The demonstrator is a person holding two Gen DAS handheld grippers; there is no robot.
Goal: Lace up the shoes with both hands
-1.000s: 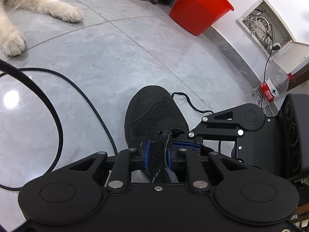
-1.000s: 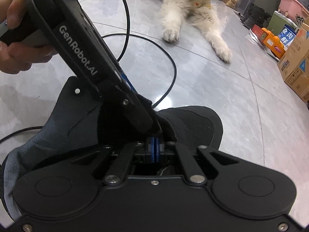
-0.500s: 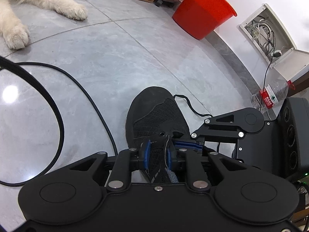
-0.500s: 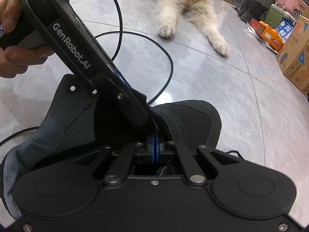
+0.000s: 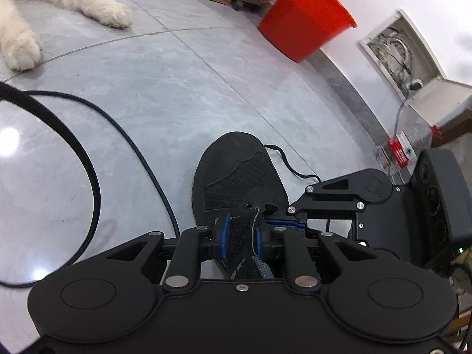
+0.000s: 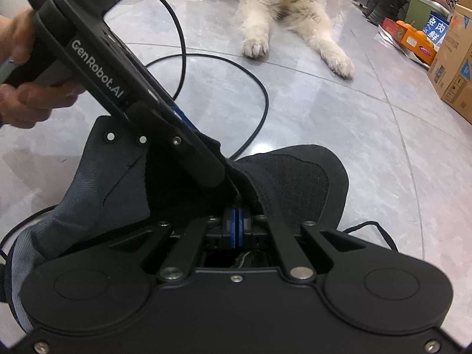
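A black mesh shoe (image 5: 236,174) lies on the grey floor, toe pointing away in the left wrist view; it also shows in the right wrist view (image 6: 298,183). My left gripper (image 5: 240,237) is shut on the shoe's eyelet flap. My right gripper (image 6: 237,225) has its blue pads pressed together at the shoe's throat; what they pinch is hidden. It shows from the side in the left wrist view (image 5: 283,224). A black lace (image 5: 290,166) trails on the floor right of the toe, and also shows in the right wrist view (image 6: 374,230).
A white dog's paws (image 6: 295,50) rest on the floor beyond the shoe. Black cables (image 5: 91,159) loop at the left. A red bucket (image 5: 303,25), cardboard boxes (image 6: 454,67), a plastic bottle (image 5: 404,150) and an open wall box (image 5: 398,53) stand around.
Both grippers keep their hold. The views have shifted slightly: the shoe and the grippers have drifted a little away from the dog.
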